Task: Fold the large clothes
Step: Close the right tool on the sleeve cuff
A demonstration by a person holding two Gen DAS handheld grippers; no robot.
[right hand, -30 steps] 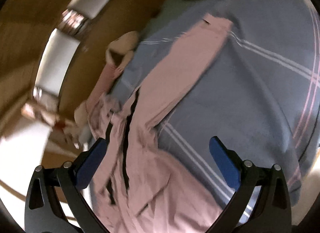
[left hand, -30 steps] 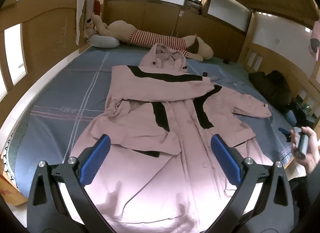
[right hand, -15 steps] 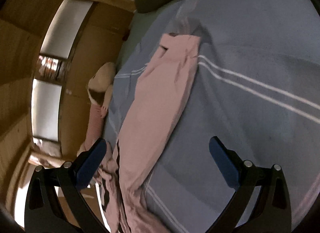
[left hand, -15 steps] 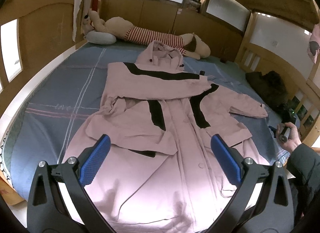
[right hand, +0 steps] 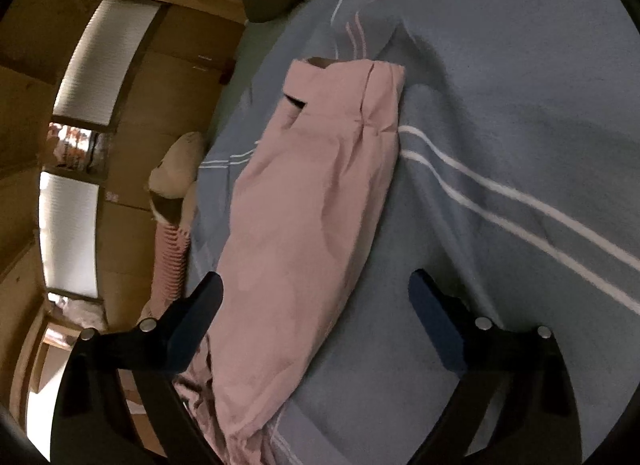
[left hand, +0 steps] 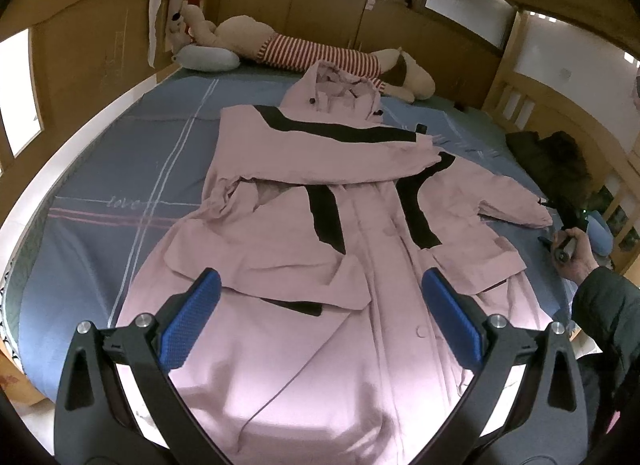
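A long pink coat with black stripes and a hood lies face up on the blue bedsheet. Its left sleeve is folded across the chest; its right sleeve stretches out to the right. My left gripper is open and empty above the coat's lower front. My right gripper is open and empty, low over the right sleeve, short of its cuff. In the left wrist view the hand holding the right gripper is beside that cuff.
A large plush dog in a striped shirt and a grey pillow lie along the headboard. Dark clothing sits at the bed's right edge by a wooden rail. Wooden panels surround the bed.
My right gripper has come down and closer to the outstretched right sleeve, which now fills its view. My left gripper has drifted slightly; the coat has not moved.
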